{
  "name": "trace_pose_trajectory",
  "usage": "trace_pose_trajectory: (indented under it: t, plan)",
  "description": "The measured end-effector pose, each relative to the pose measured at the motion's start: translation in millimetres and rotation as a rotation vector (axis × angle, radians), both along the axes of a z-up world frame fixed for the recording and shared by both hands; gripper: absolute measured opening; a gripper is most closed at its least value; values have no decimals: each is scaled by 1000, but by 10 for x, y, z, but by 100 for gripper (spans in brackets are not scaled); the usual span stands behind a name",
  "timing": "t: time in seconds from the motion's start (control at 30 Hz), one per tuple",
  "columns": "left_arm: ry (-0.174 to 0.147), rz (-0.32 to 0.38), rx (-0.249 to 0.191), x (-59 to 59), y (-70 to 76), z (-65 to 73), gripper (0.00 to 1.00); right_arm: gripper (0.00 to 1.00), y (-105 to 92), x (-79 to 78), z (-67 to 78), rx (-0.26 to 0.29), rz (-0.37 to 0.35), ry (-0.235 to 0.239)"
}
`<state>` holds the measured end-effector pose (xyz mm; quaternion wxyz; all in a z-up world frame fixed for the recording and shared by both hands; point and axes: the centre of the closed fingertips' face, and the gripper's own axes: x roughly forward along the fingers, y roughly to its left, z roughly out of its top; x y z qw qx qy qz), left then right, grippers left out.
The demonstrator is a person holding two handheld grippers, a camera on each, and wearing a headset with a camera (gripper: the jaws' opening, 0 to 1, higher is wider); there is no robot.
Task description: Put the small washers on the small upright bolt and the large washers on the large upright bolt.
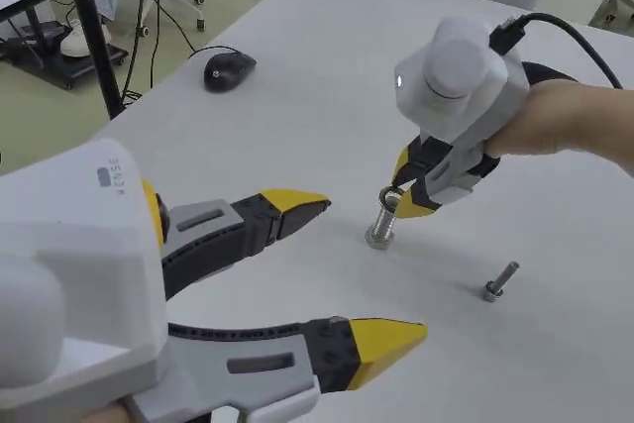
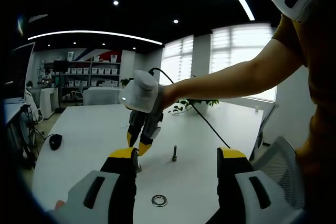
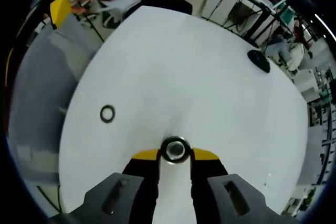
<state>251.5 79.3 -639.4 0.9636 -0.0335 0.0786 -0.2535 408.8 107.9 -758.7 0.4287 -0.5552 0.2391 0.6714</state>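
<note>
The large upright bolt [image 1: 380, 228] stands mid-table, and the small upright bolt [image 1: 498, 282] stands to its right. My right gripper [image 1: 404, 197] hangs just above the large bolt's top, shut on a metal washer [image 1: 390, 194]. In the right gripper view that washer [image 3: 175, 149] sits pinched between the yellow fingertips [image 3: 148, 155]. A second washer [image 3: 107, 114] lies loose on the table, also seen as a washer [image 2: 159, 200] between my left jaws. My left gripper [image 1: 365, 269] is open and holds nothing, near the front edge. The small bolt [image 2: 174, 153] stands beyond it.
A black computer mouse [image 1: 228, 68] lies at the far left of the white table [image 1: 327, 96]. A cable runs from the right gripper across the table. Desks, chairs and a seated person surround the table.
</note>
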Motion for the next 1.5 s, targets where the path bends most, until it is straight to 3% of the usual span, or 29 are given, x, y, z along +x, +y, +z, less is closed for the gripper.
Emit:
trace_pose_trajectory:
  t: [0.53,1.13,1.5]
  plan:
    - [10,16,-2,10,45,-40,61,22,2,17,-257,-61,21,3]
    - [11,32,-8,36,138,-72,61,23,20,29,-569,-90,-13,43]
    - [16,29,-9,42,137,-89,61,25,-38,2,-573,-96,-4,48]
